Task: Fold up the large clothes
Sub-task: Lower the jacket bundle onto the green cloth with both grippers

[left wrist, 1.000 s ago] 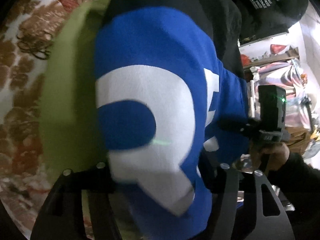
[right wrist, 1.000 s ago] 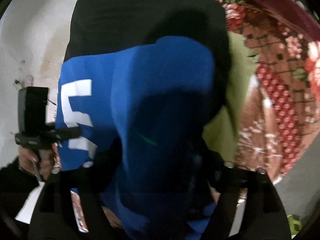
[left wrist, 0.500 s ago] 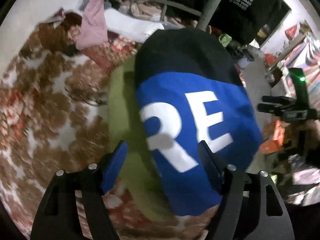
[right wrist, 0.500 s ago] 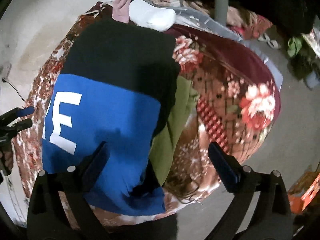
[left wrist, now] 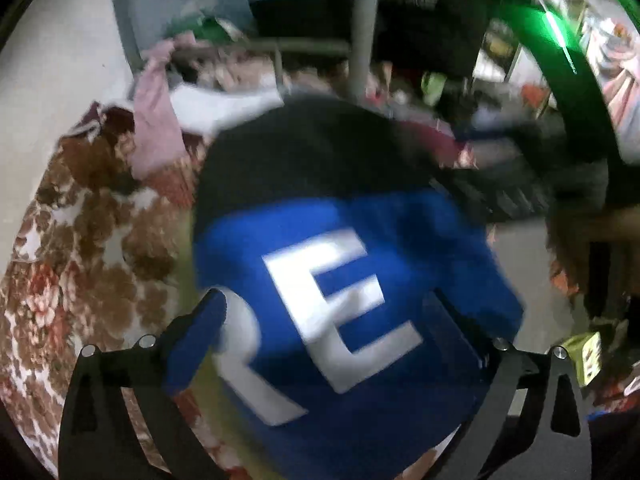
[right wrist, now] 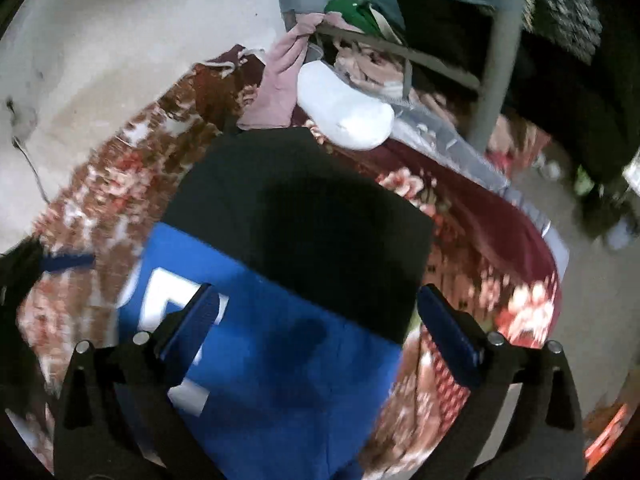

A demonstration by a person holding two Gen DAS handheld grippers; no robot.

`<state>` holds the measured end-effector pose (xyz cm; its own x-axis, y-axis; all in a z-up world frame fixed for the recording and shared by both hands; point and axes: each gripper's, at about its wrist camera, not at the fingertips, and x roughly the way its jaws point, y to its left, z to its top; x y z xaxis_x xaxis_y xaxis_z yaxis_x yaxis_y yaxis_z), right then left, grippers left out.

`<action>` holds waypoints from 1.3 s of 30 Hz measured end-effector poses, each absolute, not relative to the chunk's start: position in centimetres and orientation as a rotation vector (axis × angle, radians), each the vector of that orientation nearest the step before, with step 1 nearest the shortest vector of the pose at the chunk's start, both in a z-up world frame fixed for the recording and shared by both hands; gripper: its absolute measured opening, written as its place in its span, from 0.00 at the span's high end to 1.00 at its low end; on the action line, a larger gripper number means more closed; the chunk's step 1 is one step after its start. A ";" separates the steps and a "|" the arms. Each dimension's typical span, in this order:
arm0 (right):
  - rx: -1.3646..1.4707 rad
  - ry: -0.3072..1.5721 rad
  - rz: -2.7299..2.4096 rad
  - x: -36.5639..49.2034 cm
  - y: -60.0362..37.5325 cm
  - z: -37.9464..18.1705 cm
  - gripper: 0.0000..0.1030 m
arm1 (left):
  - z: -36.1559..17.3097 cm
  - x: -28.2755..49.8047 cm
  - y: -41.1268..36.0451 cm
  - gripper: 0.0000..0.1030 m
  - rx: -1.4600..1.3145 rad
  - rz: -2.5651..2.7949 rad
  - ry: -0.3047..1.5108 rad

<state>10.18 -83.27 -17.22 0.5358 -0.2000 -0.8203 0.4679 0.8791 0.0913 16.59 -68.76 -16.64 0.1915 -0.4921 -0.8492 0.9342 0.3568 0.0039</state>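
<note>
A folded garment [left wrist: 360,240], blue with white letters and a black upper half, lies flat on a floral blanket [left wrist: 80,260]. An olive-green cloth [left wrist: 212,376] shows from under its left edge. My left gripper [left wrist: 326,300] hovers above the blue part, its jaws opening, with nothing between the pads. In the right wrist view the same garment [right wrist: 300,220] lies below my right gripper [right wrist: 318,292], which stands open and holds nothing. The left gripper's blue pad [right wrist: 68,262] shows at that view's left edge.
A white pillow [right wrist: 344,116] and a pink cloth [right wrist: 280,88] lie at the bed's far end among piled clothes. A grey metal pole [right wrist: 496,60] stands behind them. The pale wall [right wrist: 100,60] is on the left and the bare floor [right wrist: 580,208] on the right.
Both grippers let go of the blue and black garment, opened wide and rose. The garment, draped close before the cameras a second ago, now lies flat on the blanket.
</note>
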 end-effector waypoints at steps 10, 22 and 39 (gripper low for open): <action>0.325 1.081 -0.440 9.3 -88.1 -24.3 0.05 | -21.2 20.6 -63.5 0.04 0.526 -0.862 1.108; 0.375 0.893 -0.323 17.3 -84.8 -16.0 0.05 | -15.9 13.6 -65.0 0.05 0.579 -0.970 0.943; 0.273 1.040 -0.175 24.0 -84.0 -22.4 0.04 | -23.4 16.9 -62.9 0.04 0.562 -0.789 1.222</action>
